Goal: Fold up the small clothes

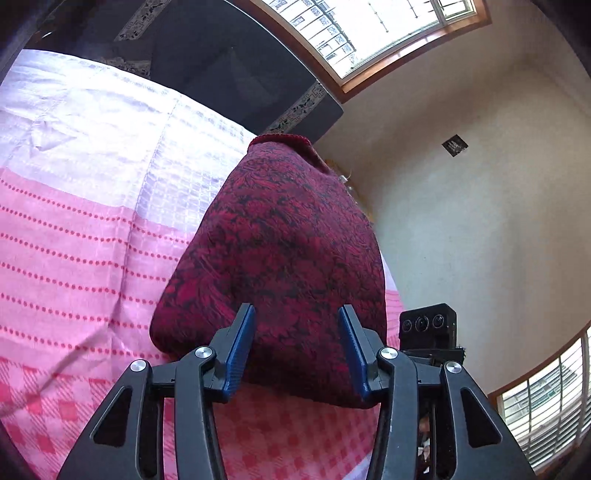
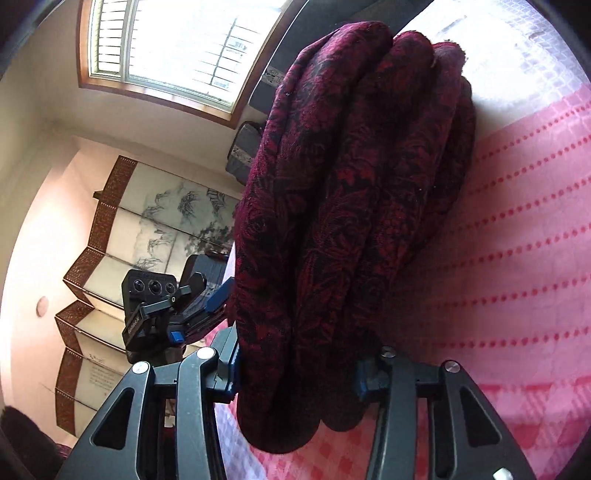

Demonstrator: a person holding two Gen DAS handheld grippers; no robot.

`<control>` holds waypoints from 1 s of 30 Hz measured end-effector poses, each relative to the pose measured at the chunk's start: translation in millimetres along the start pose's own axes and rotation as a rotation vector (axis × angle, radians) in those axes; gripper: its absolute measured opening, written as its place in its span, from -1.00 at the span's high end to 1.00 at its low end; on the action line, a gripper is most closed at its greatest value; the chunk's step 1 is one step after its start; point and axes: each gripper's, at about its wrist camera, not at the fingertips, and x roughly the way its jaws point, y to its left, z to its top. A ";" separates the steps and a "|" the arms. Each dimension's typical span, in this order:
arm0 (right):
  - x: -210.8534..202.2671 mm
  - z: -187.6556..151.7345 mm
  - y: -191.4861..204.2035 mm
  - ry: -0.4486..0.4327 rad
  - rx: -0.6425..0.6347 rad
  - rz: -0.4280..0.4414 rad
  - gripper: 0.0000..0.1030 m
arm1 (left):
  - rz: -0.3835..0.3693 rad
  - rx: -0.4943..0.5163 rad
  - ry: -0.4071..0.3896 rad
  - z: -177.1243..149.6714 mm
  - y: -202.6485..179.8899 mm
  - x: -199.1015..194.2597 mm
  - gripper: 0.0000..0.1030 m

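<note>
A folded dark red patterned garment rests as a thick bundle on the pink bedspread. In the left wrist view my left gripper stands open at the bundle's near edge. Its blue pads are apart with cloth showing between them, and neither visibly presses on it. In the right wrist view my right gripper is shut on the garment. The layered folds bulge out between its fingers and hide the right pad. The left gripper's blue finger lies against the bundle's left side.
The right gripper's camera housing sits close to the right of the left fingers. A dark headboard stands beyond the bed, under a window. A painted folding screen lines the wall beside the bed.
</note>
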 end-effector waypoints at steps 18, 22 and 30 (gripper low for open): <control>-28.4 5.0 -3.0 -0.065 -0.059 -0.184 -0.96 | 0.005 0.022 0.246 89.1 59.0 56.8 -0.01; -10.0 9.0 1.8 -0.047 -0.093 -0.154 -0.96 | -0.089 -0.006 0.259 88.4 64.0 71.0 -0.17; -15.4 7.3 -15.7 -0.067 -0.042 -0.102 0.21 | -0.001 0.013 0.154 52.2 38.9 34.7 0.24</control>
